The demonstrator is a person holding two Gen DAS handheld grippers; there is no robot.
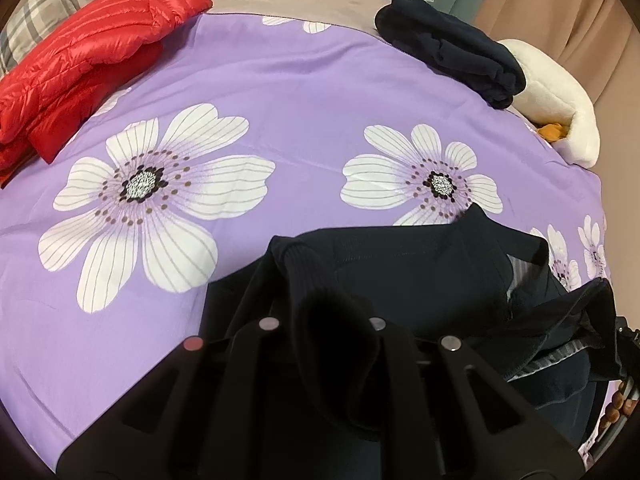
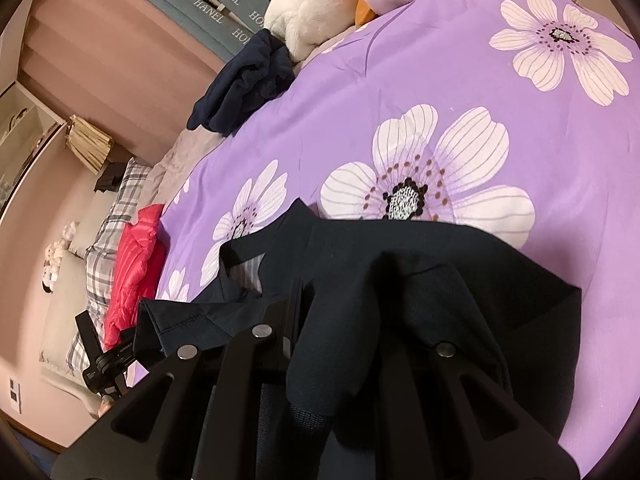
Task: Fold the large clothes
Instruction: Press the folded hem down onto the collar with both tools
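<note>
We see the left gripper [image 1: 324, 320] clamped on the dark jacket [image 1: 420, 272]; right gripper [image 2: 344, 340] likewise (over purple bedspread [image 1: 300, 92]).

Clothes: 3 – 1 navy jacket [image 1: 420, 280] near, 1 red puffer [image 1: 92, 64] far left, 1 folded navy garment [image 1: 452, 56] far right. 1 white plush [image 1: 556, 96]. 2 grippers [image 1: 324, 320] [image 2: 348, 340].

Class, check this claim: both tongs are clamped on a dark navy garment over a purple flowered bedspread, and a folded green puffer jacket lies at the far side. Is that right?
One error: the puffer jacket is red, not green, as the left wrist view shows. The rest holds: both the left tongs and right tongs clamp the navy garment over the bedspread.
</note>
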